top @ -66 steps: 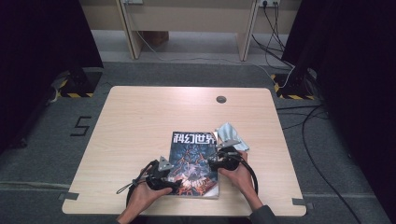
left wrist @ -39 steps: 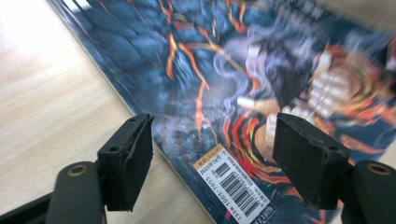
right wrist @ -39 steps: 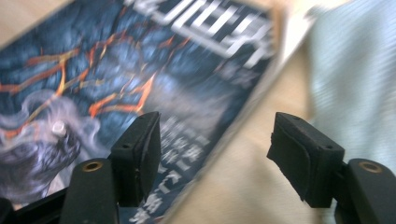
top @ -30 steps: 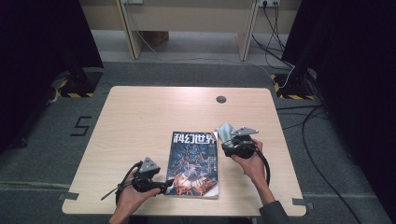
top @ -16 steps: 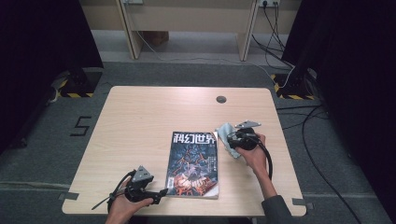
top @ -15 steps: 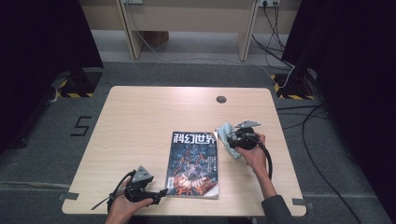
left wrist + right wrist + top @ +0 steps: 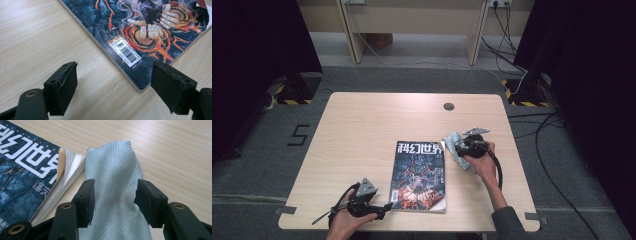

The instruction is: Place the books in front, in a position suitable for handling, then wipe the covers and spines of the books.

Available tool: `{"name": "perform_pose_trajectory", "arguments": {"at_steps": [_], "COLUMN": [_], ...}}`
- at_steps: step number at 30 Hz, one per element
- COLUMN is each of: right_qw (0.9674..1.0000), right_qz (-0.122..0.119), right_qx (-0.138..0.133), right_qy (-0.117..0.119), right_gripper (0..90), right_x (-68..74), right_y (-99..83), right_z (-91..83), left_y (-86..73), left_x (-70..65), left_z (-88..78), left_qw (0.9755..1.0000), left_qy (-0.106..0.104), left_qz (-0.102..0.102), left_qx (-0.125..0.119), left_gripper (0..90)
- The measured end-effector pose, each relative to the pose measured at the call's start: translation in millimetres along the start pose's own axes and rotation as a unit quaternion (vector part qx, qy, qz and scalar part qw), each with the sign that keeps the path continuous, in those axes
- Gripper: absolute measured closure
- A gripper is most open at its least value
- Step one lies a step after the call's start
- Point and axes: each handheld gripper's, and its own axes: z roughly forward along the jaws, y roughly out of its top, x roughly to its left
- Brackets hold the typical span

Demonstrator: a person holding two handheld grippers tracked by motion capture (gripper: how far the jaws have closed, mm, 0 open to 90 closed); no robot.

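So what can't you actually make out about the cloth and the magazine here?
- Cloth, right gripper view: near end cut off by the bottom edge; whether the right gripper pads press it is unclear.
- Magazine, left gripper view: top cut off by the frame edge.
- High view: small cover print too tiny to read.

The magazine [image 7: 419, 175] has a dark blue cover with orange-red swirls and white characters. The cloth [image 7: 117, 195] is pale grey-blue with a fine diamond weave, on a light wood-grain table [image 7: 362, 130].
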Motion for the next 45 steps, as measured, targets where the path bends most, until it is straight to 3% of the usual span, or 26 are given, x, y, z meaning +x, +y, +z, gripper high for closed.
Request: {"name": "perform_pose_trajectory", "arguments": {"at_steps": [17,22,25,28,29,31,34,38,45], "right_qw": [0.9998,0.9994,0.9990,0.9985,0.9985,0.9985,0.9989,0.9992,0.9980], "right_qz": [0.008,-0.004,0.001,0.013,0.013,0.013,0.011,0.009,-0.001], "right_qx": [0.007,0.027,0.032,0.027,0.027,0.023,0.015,0.001,-0.052], "right_qy": [0.016,0.021,0.030,0.046,0.046,0.049,0.043,0.039,0.036], "right_gripper": [49.9,50.0,53.5,61.5,61.5,71.5,77.8,79.1,79.1], "right_x": [-1.2,4.5,4.0,2.0,2.0,0.7,-0.8,-2.7,-2.8], "right_y": [-3.2,-5.0,-7.4,-9.2,-9.2,-10.8,-11.3,-9.3,6.8], "right_z": [5.6,14.5,19.2,19.7,19.7,18.1,16.6,10.5,-18.1], "left_y": [2.5,2.6,2.7,2.9,2.9,2.9,3.1,3.8,11.4], "left_x": [-0.3,-0.7,-1.0,-1.4,-1.4,-2.0,-2.6,-2.6,-6.3], "left_z": [1.9,2.6,3.4,3.9,3.9,4.7,4.8,5.0,12.9], "left_qw": [1.0000,1.0000,1.0000,1.0000,1.0000,1.0000,0.9999,0.9999,0.9997], "left_qy": [0.000,0.000,-0.001,-0.002,-0.002,-0.001,-0.002,-0.001,-0.006], "left_qz": [0.002,0.003,0.004,0.006,0.006,0.007,0.011,0.010,0.009], "left_qx": [0.002,0.003,0.002,0.003,0.003,0.002,0.001,-0.004,-0.020], "left_gripper": [20.7,20.6,20.7,20.7,20.7,20.7,20.9,21.0,21.8]}}
